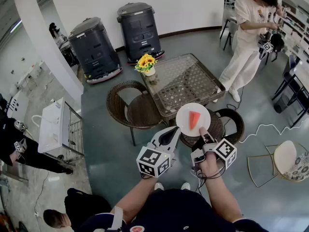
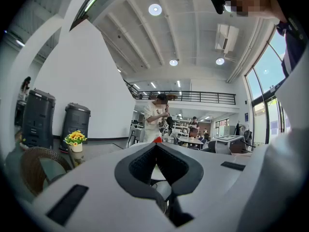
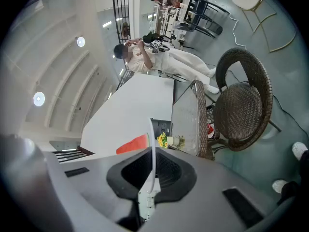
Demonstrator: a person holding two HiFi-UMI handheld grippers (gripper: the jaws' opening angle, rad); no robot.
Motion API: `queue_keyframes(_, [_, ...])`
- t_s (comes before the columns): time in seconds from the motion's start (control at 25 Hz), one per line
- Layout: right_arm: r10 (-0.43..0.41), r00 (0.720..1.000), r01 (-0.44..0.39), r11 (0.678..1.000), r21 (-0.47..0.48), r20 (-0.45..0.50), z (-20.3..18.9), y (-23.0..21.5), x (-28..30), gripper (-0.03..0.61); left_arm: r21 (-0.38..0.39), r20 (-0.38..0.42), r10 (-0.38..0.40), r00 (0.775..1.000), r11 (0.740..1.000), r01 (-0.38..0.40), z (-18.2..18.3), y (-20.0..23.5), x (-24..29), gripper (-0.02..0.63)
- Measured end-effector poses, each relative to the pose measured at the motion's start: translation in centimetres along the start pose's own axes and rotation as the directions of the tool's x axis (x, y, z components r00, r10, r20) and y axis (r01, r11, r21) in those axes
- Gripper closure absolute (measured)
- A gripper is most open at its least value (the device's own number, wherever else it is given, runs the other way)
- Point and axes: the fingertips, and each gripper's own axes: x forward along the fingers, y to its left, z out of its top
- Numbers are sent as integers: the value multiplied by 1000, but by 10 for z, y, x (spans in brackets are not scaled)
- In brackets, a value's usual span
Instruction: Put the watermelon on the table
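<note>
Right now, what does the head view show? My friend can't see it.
The right hand-held gripper holds a white plate by its rim, with a red watermelon slice on it, over a wicker chair beside a glass-topped table. The left hand-held gripper is closed next to the plate, and yellow flowers stand on the table.

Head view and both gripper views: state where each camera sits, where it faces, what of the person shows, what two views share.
Head view: on the head, facing steeply down at the glass-topped wicker table; forearms, left tongs and right tongs show.
Left gripper view: on the left tongs, facing level across the room; closed tips show.
Right gripper view: on the right tongs, rolled sideways, shut on the round white plate.
Shared: all three show the red watermelon slice.
</note>
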Motion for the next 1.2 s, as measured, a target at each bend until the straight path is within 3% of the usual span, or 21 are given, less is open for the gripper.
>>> queue_keyframes(0.68, [-4, 1000, 4, 999, 39, -14, 5, -9, 4, 569, -11, -18, 8, 1000, 1000, -8, -7, -2, 9, 609])
queue_keyframes(1.2, [-35, 997, 38, 998, 43, -64, 38, -27, 14, 569, -8, -27, 46, 999, 999, -47, -15, -13, 44, 609])
